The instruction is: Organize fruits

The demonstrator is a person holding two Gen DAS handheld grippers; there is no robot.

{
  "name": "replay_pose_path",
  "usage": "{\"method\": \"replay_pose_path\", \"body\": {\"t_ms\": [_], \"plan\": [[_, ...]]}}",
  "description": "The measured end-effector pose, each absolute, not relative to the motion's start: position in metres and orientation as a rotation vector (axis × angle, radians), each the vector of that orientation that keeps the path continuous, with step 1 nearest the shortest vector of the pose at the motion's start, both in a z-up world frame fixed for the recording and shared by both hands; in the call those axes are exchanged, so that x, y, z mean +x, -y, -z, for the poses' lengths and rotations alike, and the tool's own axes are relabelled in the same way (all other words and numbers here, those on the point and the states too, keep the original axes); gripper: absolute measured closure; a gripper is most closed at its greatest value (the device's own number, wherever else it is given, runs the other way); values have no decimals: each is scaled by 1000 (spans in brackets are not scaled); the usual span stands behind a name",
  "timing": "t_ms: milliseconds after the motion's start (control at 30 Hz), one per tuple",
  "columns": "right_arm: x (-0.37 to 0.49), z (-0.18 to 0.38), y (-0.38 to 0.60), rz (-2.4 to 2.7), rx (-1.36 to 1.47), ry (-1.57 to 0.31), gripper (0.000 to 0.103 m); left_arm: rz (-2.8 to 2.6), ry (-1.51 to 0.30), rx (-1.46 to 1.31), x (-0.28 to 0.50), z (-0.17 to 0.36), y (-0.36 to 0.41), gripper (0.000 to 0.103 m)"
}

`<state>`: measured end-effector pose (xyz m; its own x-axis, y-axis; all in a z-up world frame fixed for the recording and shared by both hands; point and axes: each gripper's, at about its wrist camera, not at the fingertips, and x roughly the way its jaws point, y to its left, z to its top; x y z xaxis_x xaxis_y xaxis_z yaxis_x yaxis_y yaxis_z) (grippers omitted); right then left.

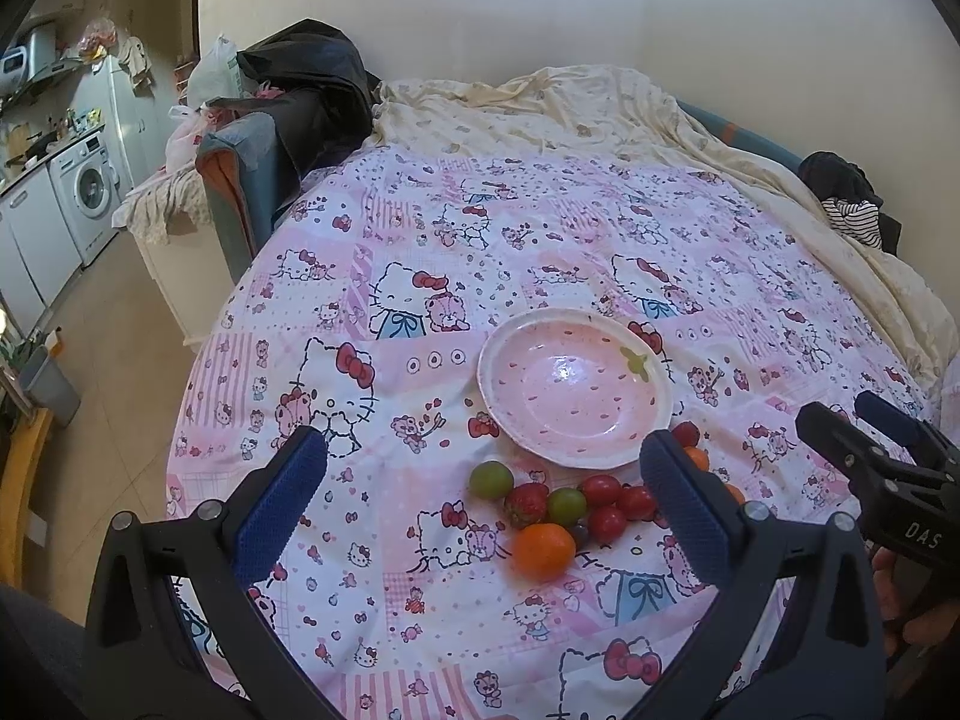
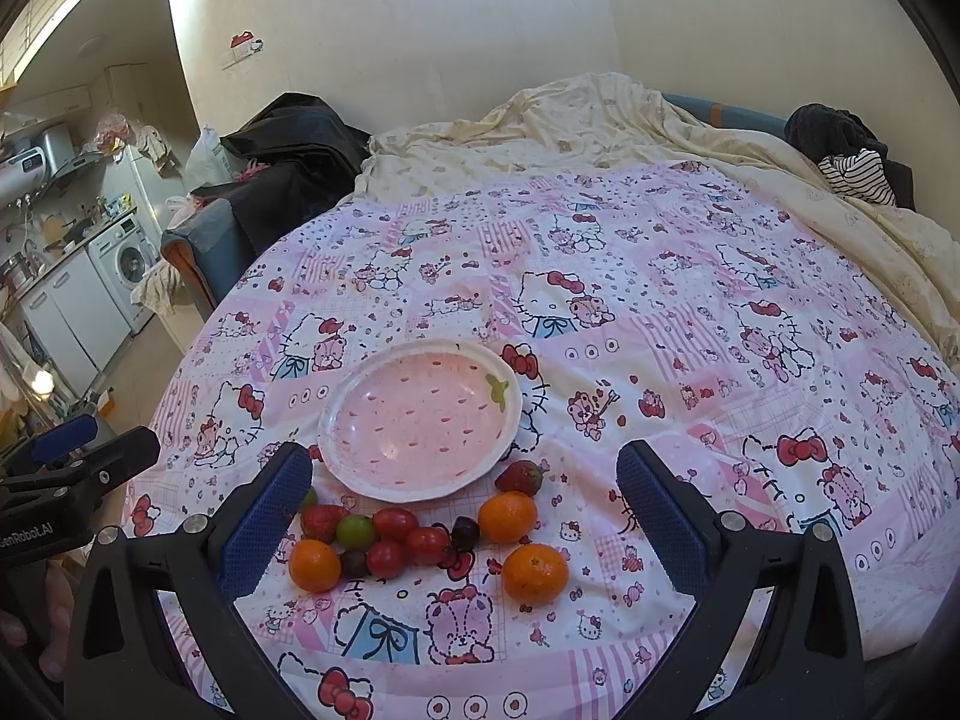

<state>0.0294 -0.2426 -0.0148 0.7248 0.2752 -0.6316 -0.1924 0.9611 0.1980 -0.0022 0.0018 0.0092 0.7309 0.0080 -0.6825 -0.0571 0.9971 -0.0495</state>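
Empty pink strawberry-shaped ceramic plate (image 2: 420, 420) is set on the pink-and-white cartoon-print bedspread (image 2: 690, 312); nothing is loaded yet. Fruit is clustered on the cloth just in front of the plate's near rim.

Right gripper (image 2: 465, 510) is held above the fruit, blue-padded fingers spread wide, nothing pinched. Left gripper (image 1: 483, 495) is likewise spread and empty, over the cluster's left part.

First pick is judged best made on an outlier: the lone orange mandarin (image 2: 535, 565) nearest the right gripper, well apart from the rest. It should be straddled, closed on gently, lifted and released low over the plate. Soft red strawberries (image 2: 519, 477) and tomatoes are likely to bruise; light squeeze advised.

Counted in the right wrist view: three mandarins, two strawberries, three red cherry tomatoes (image 2: 395, 523), two green grapes (image 2: 355, 530) (one half hidden by a finger), two dark purple grapes (image 2: 465, 533).
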Motion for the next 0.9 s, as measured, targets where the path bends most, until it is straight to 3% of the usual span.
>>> {"method": "replay_pose_path", "body": {"t_ms": [900], "plan": [[30,14,242,-258,120,-714,0,-34,-749,-75,-3,-9,-2,0]]}}
